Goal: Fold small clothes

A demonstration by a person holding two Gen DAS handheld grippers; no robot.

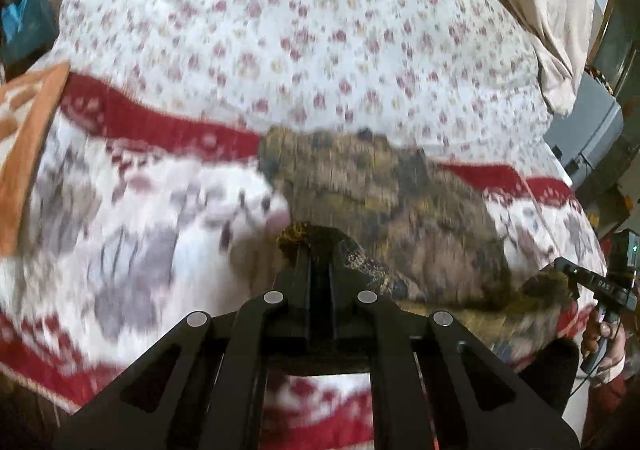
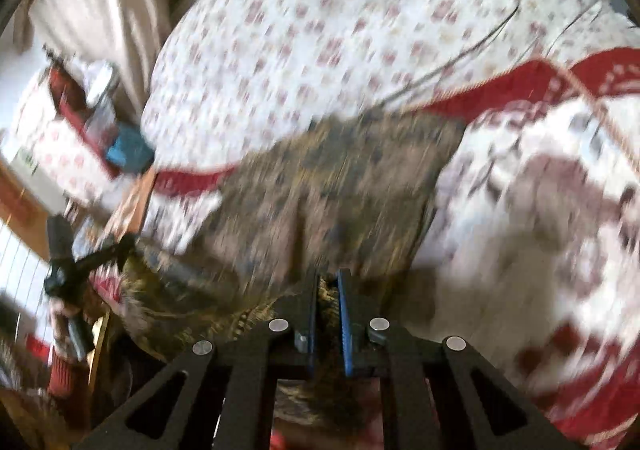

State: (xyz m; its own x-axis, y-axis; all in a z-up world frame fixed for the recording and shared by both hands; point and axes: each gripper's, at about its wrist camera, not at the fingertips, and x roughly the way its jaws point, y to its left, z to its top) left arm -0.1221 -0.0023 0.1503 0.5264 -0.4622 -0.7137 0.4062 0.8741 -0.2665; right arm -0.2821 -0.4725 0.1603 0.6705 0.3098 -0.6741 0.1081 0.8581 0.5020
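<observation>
Bed: floral sheet [image 1: 304, 34] up top, a red-and-white blanket [image 1: 132, 186] spread under your work, a beige pillow [image 1: 548, 10] off to one side.
Garment: the brown patterned cloth [image 1: 400, 202] lies on the blanket, its near edge lifted off the bed between your two tools.
Left tongs [image 1: 304, 250]: jaws nearly together, pinching one near corner of the cloth.
Right tongs [image 2: 327, 282]: blue-padded jaws narrow, cloth bunched between them.
Progress: by my read you're early in a fold, with the near edge raised and nothing yet laid over; carrying it across and pressing flat remain.
Hard to make out: heavy motion blur in both views, so what kind of garment this is, and whether it's already been doubled once, can't be told; clutter beside the bed [image 2: 80, 118] is unreadable.
</observation>
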